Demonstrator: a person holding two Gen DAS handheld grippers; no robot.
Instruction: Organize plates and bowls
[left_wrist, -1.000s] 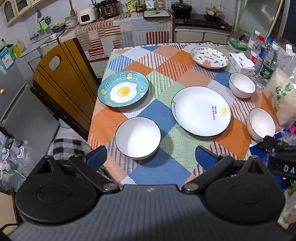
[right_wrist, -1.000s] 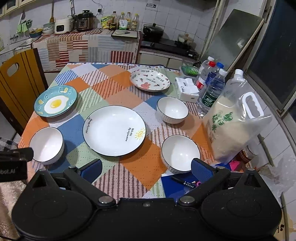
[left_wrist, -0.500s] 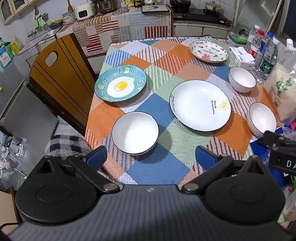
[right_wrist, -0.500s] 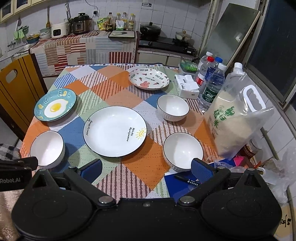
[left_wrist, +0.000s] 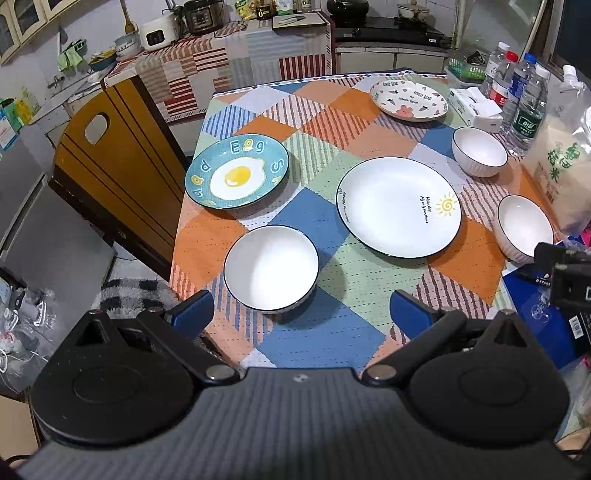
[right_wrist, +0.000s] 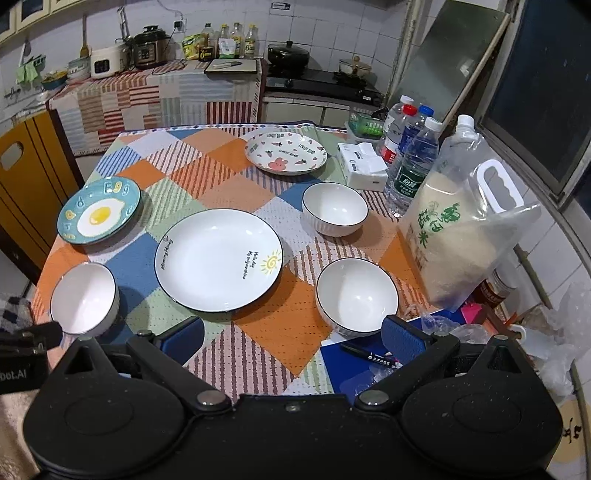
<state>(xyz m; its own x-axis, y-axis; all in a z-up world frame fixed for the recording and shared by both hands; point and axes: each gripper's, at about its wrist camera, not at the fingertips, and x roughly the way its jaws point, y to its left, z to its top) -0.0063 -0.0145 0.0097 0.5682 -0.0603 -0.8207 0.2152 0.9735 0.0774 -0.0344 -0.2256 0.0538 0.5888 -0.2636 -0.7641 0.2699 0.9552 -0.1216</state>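
On the checked tablecloth (left_wrist: 321, 236) lie a large white sun plate (left_wrist: 399, 205) (right_wrist: 219, 258), a blue egg plate (left_wrist: 236, 171) (right_wrist: 99, 216) and a patterned bear plate (left_wrist: 408, 99) (right_wrist: 286, 153). Three white bowls stand there: near left (left_wrist: 271, 267) (right_wrist: 84, 297), near right (left_wrist: 524, 229) (right_wrist: 356, 295), far right (left_wrist: 479, 149) (right_wrist: 334, 208). My left gripper (left_wrist: 301, 317) is open and empty, just short of the near-left bowl. My right gripper (right_wrist: 293, 341) is open and empty, just short of the near-right bowl.
A wooden chair (left_wrist: 110, 162) stands at the table's left side. Water bottles (right_wrist: 412, 162), a tissue box (right_wrist: 364, 166) and a rice bag (right_wrist: 454, 236) line the right edge. A blue folder with a pen (right_wrist: 364, 356) lies at the near right corner.
Both grippers have drawn back and tilted a little, so the table sits slightly farther in both views. Nothing on the table has moved.
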